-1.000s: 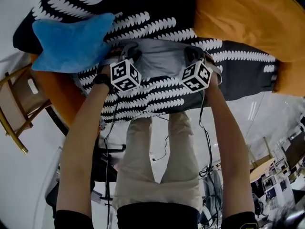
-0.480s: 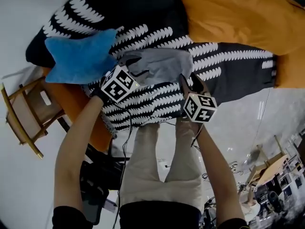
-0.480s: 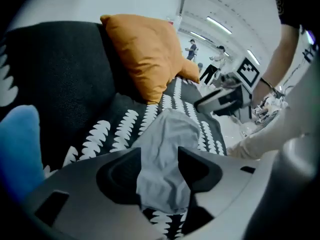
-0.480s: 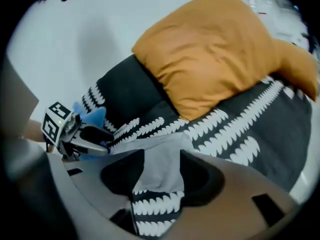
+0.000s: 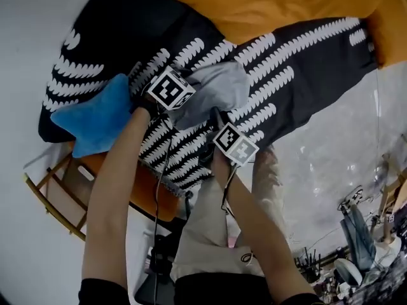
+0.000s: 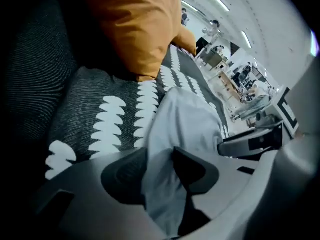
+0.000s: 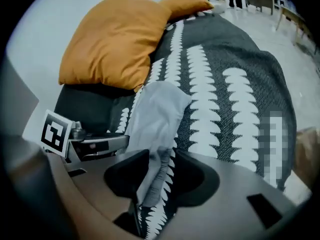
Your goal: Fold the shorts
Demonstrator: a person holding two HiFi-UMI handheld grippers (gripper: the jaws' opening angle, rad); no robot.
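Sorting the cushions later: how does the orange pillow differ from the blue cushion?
The orange pillow is large and roughly rectangular; the blue cushion is smaller and star-shaped. The orange pillow lies at the far side of the patterned cover; the blue cushion sits at its left edge. Both are soft and plain-coloured.

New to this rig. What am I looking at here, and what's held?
No robot: a person holds a two-jaw gripper in each hand. One picture comes from a head camera looking down; the other two ride on the grippers. Grey shorts lie on a black-and-white blanket, near an orange pillow and a blue cushion. The left gripper pinches the shorts; its jaws have just been closing. On the right gripper the jaws have just been opening, shorts fabric loose between them.
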